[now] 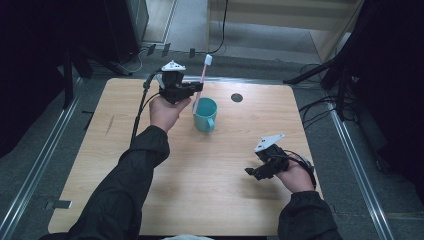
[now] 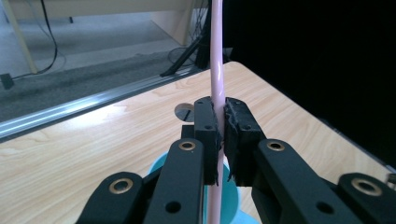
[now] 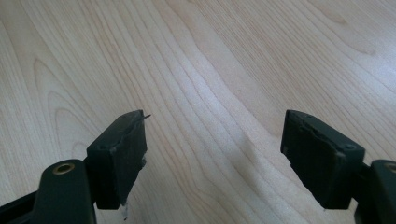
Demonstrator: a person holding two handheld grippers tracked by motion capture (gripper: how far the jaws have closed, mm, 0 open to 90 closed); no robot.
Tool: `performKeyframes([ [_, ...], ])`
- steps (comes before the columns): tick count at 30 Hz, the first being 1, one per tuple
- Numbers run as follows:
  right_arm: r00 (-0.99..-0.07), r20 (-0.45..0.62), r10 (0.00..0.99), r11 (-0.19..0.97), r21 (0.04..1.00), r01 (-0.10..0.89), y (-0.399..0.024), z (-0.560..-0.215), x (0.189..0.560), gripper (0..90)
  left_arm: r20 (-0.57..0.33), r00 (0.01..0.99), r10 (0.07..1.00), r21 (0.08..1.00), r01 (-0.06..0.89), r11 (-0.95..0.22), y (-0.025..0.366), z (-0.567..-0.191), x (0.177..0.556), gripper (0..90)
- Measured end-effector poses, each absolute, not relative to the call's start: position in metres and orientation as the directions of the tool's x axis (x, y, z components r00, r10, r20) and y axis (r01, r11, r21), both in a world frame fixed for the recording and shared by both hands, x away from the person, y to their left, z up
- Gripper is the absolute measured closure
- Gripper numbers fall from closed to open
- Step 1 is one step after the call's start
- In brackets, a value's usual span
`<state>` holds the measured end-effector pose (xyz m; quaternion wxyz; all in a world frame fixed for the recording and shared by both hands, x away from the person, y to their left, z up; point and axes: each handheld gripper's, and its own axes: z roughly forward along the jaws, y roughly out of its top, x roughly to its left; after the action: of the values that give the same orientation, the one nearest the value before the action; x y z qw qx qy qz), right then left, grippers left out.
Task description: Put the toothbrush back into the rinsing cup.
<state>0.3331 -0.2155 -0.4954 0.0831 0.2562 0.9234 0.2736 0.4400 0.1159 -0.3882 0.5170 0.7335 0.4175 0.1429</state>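
A pink toothbrush (image 1: 203, 80) with a white head stands nearly upright, its lower end inside a teal mug (image 1: 205, 114) near the table's middle back. My left gripper (image 1: 196, 90) is shut on the toothbrush handle (image 2: 216, 70) just above the mug (image 2: 232, 196), the two pads (image 2: 207, 126) pressing it from both sides. My right gripper (image 1: 251, 173) rests low at the front right, held by a hand, open with bare wood between its fingers (image 3: 119, 149).
The wooden table (image 1: 200, 175) has a round cable hole (image 1: 237, 97) at the back right of the mug. Metal rails (image 1: 350, 150) run along the floor on both sides. Dark equipment stands around the table.
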Motion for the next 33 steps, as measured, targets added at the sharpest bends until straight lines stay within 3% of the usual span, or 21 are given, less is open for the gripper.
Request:
performKeyframes([
  [9, -0.856, -0.017, 0.516, 0.722, 0.547, 0.424, -0.216, -0.496, 0.334, 22.9, -0.21, 0.611, 0.763, 0.885, 0.451, -0.118, 0.101, -0.393, 0.451, 84.1],
  [33, -0.865, -0.009, 0.502, 0.73, 0.54, 0.419, -0.213, -0.496, 0.333, 22.9, -0.223, 0.571, 0.79, 0.82, 0.548, -0.165, 0.087, -0.44, 0.466, 84.1],
])
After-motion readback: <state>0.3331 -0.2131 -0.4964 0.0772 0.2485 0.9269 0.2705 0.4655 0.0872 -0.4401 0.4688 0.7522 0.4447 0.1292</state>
